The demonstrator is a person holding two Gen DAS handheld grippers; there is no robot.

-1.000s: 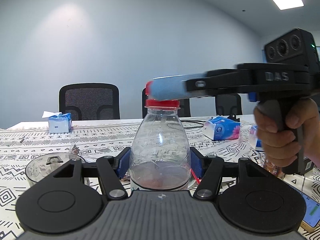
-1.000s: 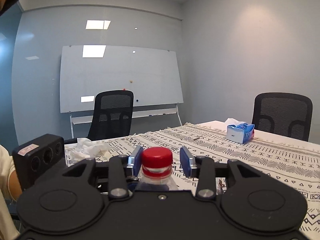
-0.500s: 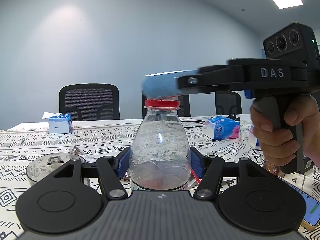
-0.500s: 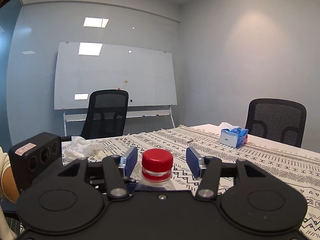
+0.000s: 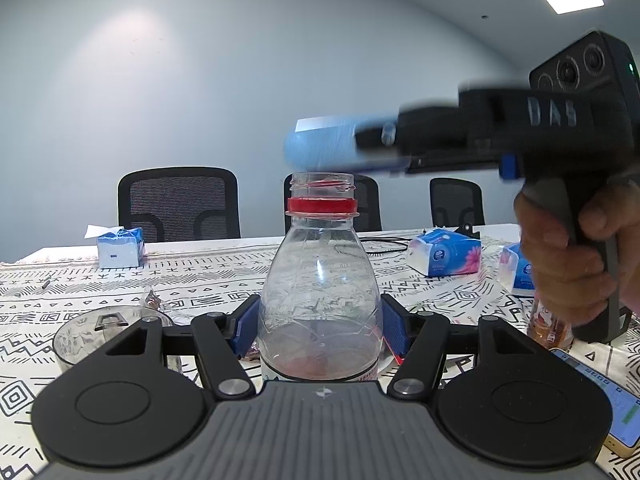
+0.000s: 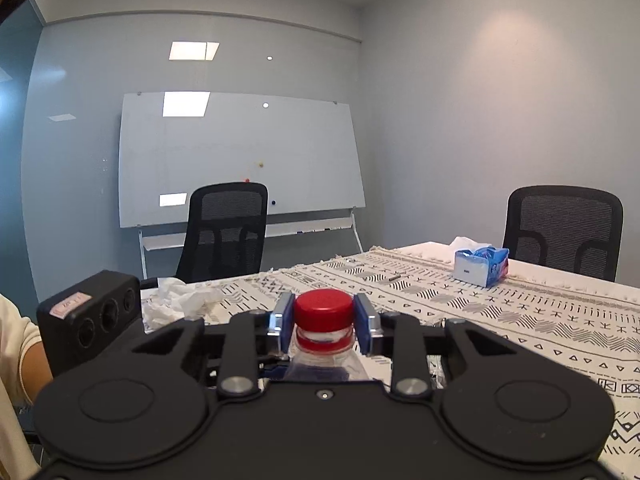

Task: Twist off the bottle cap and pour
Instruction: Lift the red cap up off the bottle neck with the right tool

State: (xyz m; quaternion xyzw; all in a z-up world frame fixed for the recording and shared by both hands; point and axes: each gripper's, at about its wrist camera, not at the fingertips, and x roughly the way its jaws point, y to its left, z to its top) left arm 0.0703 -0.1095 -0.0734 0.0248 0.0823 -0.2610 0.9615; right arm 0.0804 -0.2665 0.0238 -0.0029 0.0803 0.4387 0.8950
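Currently, the left gripper (image 5: 320, 328) clamps the clear bottle (image 5: 318, 300) at its body, upright on the patterned tablecloth (image 5: 200, 280). Bottle neck is bare, red ring remaining. Right gripper (image 6: 324, 320) holds the red cap (image 6: 323, 308) between narrow pads, just above the neck. A glass cup (image 5: 96, 330) stands at 9 o'clock of the bottle; tissue packs (image 5: 444, 252) lie at 2 o'clock.
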